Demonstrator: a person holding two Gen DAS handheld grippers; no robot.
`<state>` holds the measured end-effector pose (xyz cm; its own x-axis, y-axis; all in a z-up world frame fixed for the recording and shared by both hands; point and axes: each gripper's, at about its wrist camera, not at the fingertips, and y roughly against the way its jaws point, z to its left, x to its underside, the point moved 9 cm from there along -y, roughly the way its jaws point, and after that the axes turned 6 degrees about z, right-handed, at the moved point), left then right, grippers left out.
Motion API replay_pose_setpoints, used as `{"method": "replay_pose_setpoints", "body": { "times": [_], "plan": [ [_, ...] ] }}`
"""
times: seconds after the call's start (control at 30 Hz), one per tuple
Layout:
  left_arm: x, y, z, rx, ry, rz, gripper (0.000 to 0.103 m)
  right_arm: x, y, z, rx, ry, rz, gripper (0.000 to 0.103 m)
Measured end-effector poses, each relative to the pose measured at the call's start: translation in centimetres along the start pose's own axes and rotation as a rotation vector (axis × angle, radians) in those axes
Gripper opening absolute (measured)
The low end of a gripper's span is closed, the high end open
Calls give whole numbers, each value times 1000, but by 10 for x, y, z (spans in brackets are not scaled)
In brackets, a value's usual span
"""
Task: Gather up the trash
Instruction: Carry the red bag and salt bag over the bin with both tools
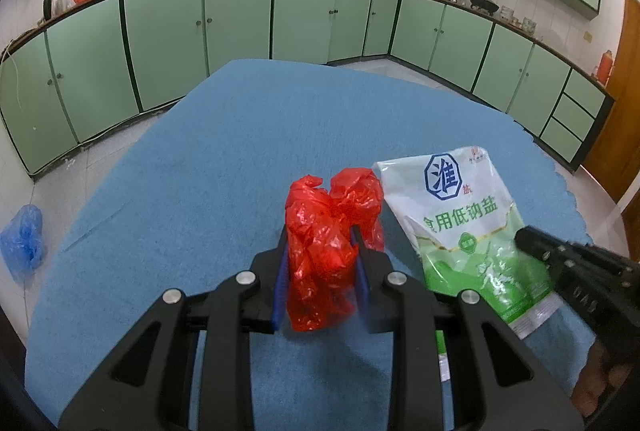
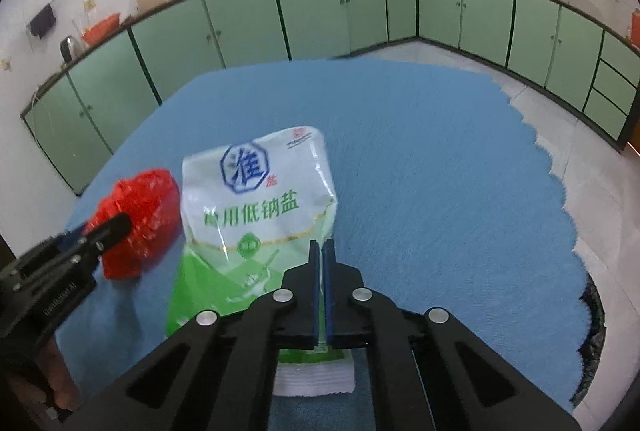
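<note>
Two grippers over a blue-covered table, each clamped on a piece of trash.

The table [image 1: 224,159] lies bare ahead to its far edge; its right edge is ragged. The left gripper [image 1: 320,243] grips a crumpled red plastic bag [image 1: 328,227], held upright. Just beside it, the right gripper [image 2: 321,251] is closed on the lower edge of a white-and-green salt bag [image 2: 260,207].
</note>
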<state>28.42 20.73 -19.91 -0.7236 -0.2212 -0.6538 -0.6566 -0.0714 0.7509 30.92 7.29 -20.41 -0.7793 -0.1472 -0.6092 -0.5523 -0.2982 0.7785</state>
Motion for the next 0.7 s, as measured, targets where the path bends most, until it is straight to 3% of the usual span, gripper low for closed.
{"method": "replay_pose_setpoints", "body": {
  "times": [0.37,0.7],
  "plan": [
    [-8,20,-37,58,-44,-47,26,-24,48,-33,55,-30,-76,2],
    [-17,39,-120,168,-128,-88,26,-20,97,-96,144,-96,-127,2]
  ]
}}
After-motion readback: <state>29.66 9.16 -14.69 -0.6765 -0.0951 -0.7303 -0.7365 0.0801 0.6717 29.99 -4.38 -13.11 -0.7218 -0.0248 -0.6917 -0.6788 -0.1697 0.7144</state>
